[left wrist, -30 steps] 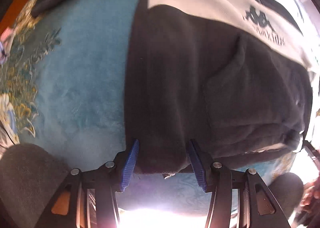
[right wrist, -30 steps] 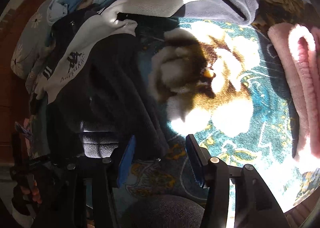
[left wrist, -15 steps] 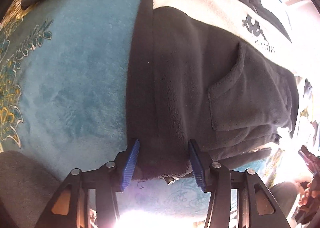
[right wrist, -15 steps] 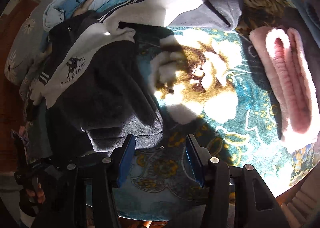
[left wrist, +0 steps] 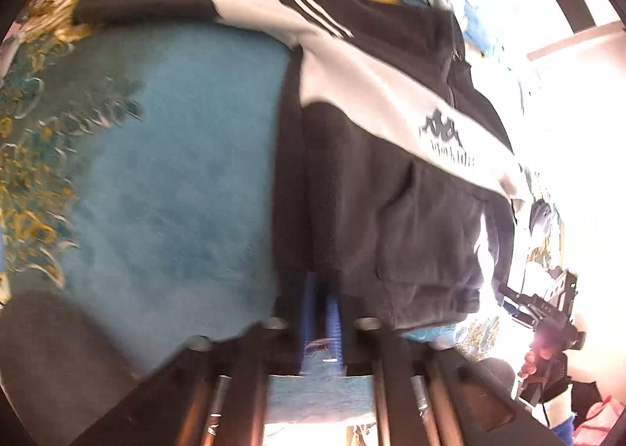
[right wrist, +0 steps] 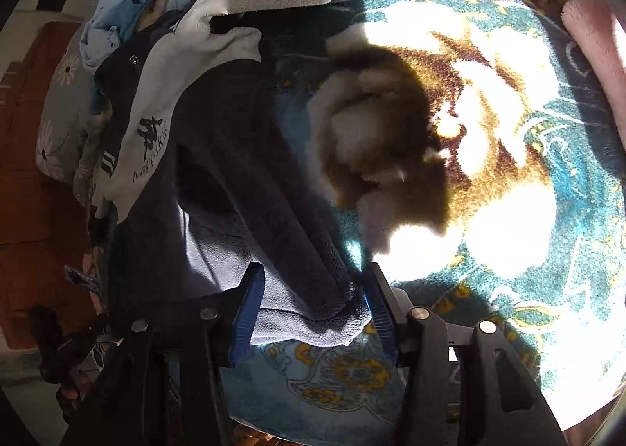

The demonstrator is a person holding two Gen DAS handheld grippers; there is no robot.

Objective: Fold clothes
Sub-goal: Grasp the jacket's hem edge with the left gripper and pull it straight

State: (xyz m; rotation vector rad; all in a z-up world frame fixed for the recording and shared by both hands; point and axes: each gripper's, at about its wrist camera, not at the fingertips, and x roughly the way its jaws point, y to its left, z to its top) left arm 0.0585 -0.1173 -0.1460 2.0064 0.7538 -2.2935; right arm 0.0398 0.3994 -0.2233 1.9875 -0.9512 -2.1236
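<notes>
My left gripper (left wrist: 320,309) pinched the black-and-white fleece jacket (left wrist: 391,187) hem at lower centre; my right gripper (right wrist: 313,309) gaped around it, so an uneven lift risked skewing the fold.

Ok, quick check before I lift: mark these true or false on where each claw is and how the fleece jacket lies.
1. The left claw is shut on the fleece jacket hem. True.
2. The right claw is also shut. False: it is open, with the jacket's corner between its fingers.
3. The jacket lies on a teal floral blanket. True.
4. The jacket is plain black. False: a white band with a logo crosses it.
5. A pink towel lies on the jacket. False: it lies apart, at the blanket's edge.
</notes>
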